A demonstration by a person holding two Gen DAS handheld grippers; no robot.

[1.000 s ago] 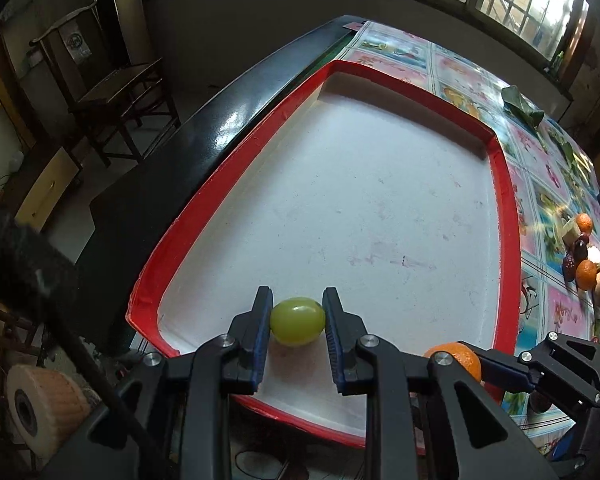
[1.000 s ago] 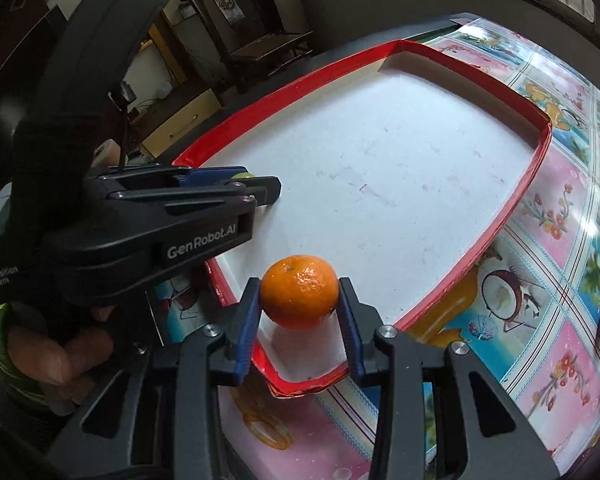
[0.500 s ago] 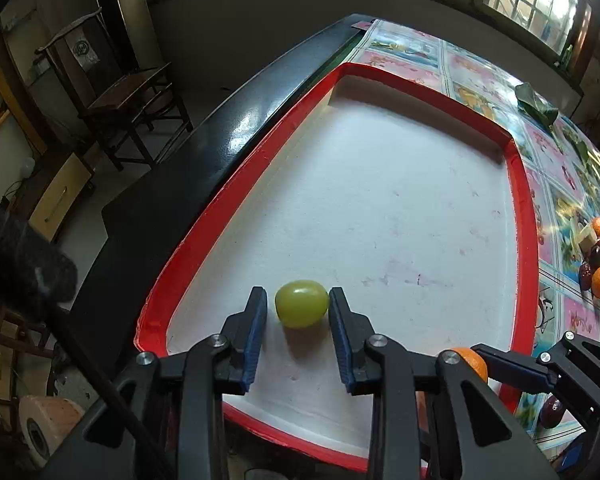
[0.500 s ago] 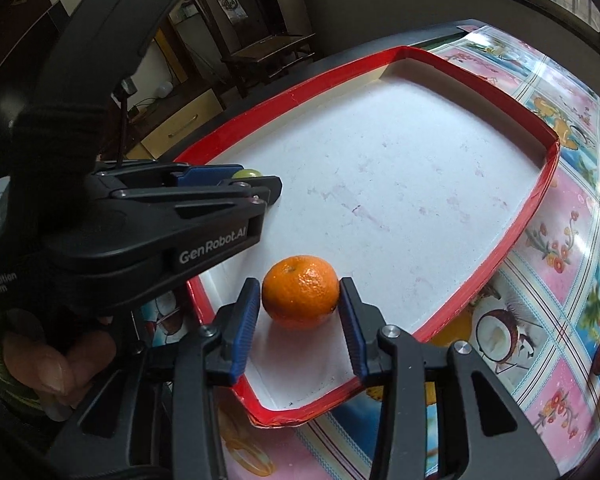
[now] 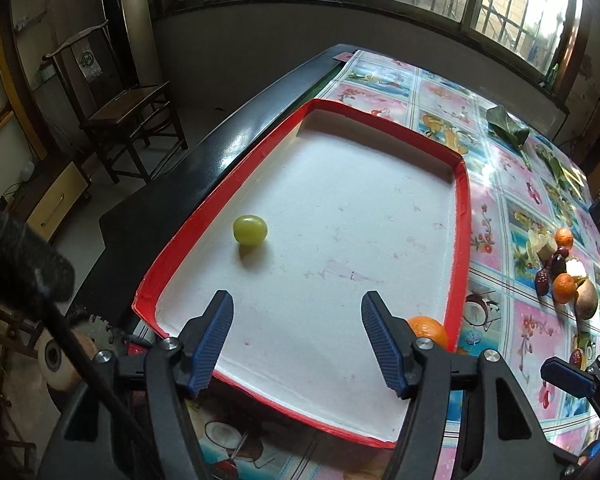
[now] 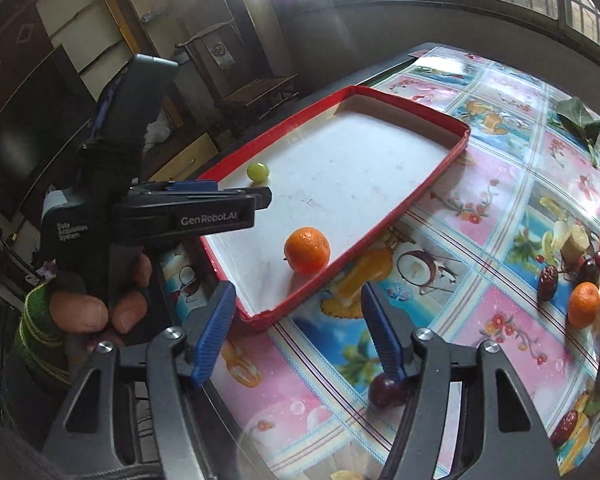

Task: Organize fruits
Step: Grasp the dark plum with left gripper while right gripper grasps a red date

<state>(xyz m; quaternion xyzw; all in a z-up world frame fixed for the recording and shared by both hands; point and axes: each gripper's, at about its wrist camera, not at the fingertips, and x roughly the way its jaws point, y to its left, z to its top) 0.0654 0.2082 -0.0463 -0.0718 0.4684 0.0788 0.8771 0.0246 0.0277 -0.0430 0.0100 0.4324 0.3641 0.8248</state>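
A red-rimmed white tray [image 5: 462, 216] [image 6: 420, 190] lies on the flowered tablecloth. A green grape [image 5: 250, 230] [image 6: 257, 171] rests in it near the left rim. An orange tangerine [image 6: 307, 250] [image 5: 428, 330] rests in its near right corner. My left gripper [image 5: 296, 320] is open and empty above the tray's near end; it also shows from the side in the right wrist view [image 6: 240, 196]. My right gripper [image 6: 296, 312] is open and empty, raised above the tray's near corner.
A pile of fruit [image 5: 566, 272] [image 6: 588, 276] lies on the cloth to the right: tangerines, dark dates and grapes. A dark grape [image 6: 386, 390] sits by my right finger. Green leaves [image 5: 506, 130] lie at the far end. A wooden chair [image 5: 124, 108] stands beyond the table's black edge.
Both grippers opened wide, let go of the grape and the tangerine, and drew back and up. Both fruits now rest in the tray.
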